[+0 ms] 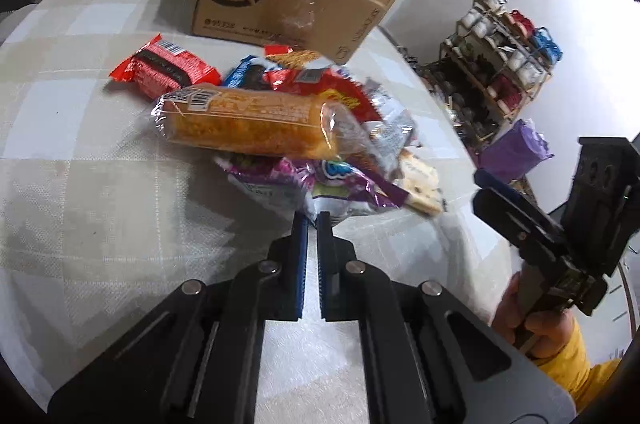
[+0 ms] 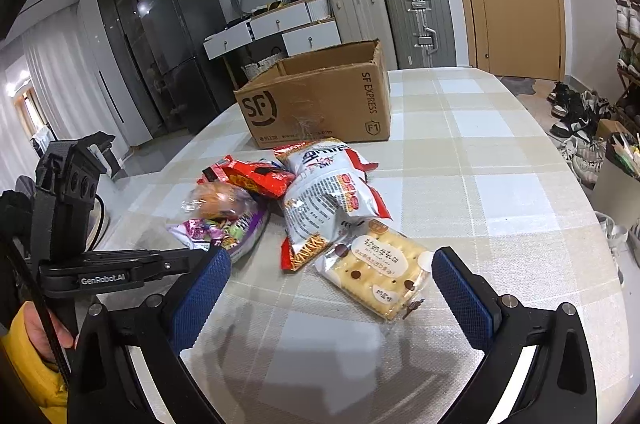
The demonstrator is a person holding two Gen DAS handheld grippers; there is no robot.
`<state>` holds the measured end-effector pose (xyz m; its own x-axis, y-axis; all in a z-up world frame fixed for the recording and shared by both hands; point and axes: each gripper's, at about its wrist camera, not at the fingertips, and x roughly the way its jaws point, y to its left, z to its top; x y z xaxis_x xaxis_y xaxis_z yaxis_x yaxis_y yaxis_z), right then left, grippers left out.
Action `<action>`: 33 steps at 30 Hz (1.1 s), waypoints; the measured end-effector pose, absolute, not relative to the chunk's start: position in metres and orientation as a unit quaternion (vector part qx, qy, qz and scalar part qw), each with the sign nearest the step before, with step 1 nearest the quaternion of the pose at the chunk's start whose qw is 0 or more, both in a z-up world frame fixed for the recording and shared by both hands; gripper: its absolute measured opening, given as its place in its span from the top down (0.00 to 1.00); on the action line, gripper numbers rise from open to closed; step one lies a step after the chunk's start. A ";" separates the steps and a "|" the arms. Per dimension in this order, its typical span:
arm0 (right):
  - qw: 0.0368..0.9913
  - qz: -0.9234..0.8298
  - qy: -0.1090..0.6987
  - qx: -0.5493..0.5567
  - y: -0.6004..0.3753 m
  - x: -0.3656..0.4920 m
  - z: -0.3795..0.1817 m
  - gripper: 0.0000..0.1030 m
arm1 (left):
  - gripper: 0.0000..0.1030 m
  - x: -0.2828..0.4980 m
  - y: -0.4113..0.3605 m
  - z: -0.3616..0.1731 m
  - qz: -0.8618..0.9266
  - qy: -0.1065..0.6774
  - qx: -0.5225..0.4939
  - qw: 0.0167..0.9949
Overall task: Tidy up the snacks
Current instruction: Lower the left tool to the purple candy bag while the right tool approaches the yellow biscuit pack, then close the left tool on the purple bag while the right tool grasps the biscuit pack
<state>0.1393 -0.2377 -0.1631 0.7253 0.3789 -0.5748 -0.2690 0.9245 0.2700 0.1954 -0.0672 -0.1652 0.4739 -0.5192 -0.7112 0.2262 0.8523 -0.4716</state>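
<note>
A: Left view, reading left to right: red packet [image 1: 166,69] lying alone on the table [image 1: 80,151], orange roll [image 1: 248,123] sitting atop the pile, purple bag [image 1: 320,183] under it. The box [image 1: 288,3] is standing behind.

B: Left gripper [image 1: 314,220]?

A: Jaws together, nipping the purple bag's edge. Right gripper [image 2: 330,284] is hanging with jaws wide apart, nothing between, cracker pack [image 2: 380,272] lying just ahead.

B: Differences between views?

A: Right view is showing the box open on top, plus a white chip bag [image 2: 324,191]; the red packet isn't showing there. Shoe rack [image 1: 504,63] is crowding the table's right.
</note>
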 end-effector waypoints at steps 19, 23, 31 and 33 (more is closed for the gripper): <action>0.921 0.186 0.335 0.067 -0.239 0.150 -0.164 0.01 | 0.35 0.178 -0.029 -0.174 -0.177 0.480 -0.220 0.830; 0.917 0.196 0.346 0.002 -0.234 0.166 -0.172 0.01 | 0.23 0.182 -0.028 -0.174 -0.179 0.479 -0.235 0.827; 0.873 0.240 0.422 -0.047 -0.227 0.204 -0.203 0.01 | 0.24 0.209 -0.049 -0.184 -0.198 0.496 -0.255 0.806; 0.869 0.248 0.427 -0.041 -0.227 0.207 -0.204 0.01 | 0.27 0.214 -0.050 -0.185 -0.197 0.490 -0.261 0.808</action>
